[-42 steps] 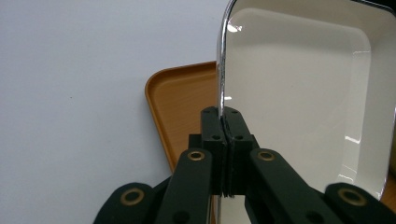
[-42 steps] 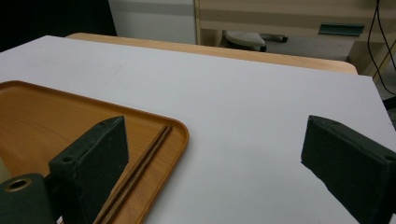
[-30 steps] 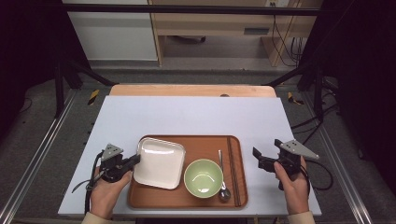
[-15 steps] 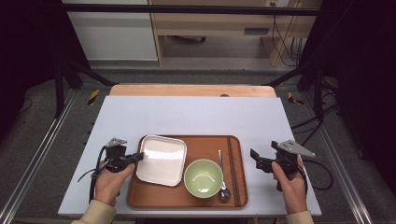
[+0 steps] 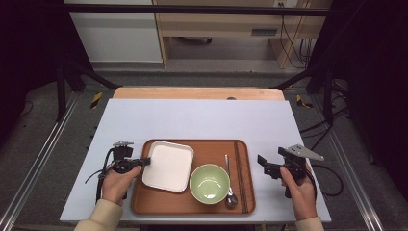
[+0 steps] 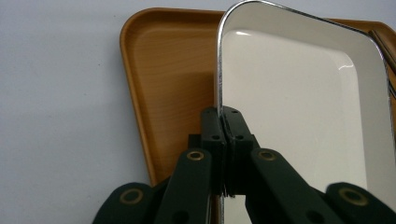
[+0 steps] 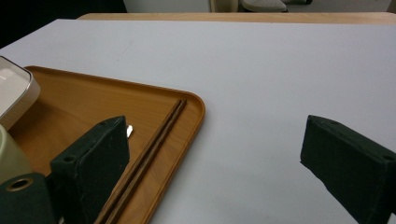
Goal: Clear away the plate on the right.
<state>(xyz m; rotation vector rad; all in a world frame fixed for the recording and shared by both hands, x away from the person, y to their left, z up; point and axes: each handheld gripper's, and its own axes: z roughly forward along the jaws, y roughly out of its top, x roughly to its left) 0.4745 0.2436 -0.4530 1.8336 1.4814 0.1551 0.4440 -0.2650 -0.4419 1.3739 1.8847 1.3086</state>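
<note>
A white square plate (image 5: 169, 166) sits at the left of a brown wooden tray (image 5: 207, 150). My left gripper (image 5: 142, 162) is shut on the plate's left rim, at the tray's left edge. In the left gripper view the two black jaws pinch the plate's metal-edged rim (image 6: 219, 100), with the tray (image 6: 163, 88) beneath. A green bowl (image 5: 209, 183), a spoon (image 5: 229, 185) and chopsticks (image 5: 238, 175) also lie in the tray. My right gripper (image 5: 263, 166) stands open over the table just right of the tray, nothing between its jaws (image 7: 219, 158).
The white tabletop (image 5: 202, 118) stretches beyond the tray to a wooden strip at the far edge. In the right gripper view the chopsticks (image 7: 154, 144) lie along the tray's right rim (image 7: 198, 112), with the plate's corner (image 7: 16, 88) at far left.
My left hand has shifted slightly right toward the tray, still gripping the plate. The right hand has stayed where it was.
</note>
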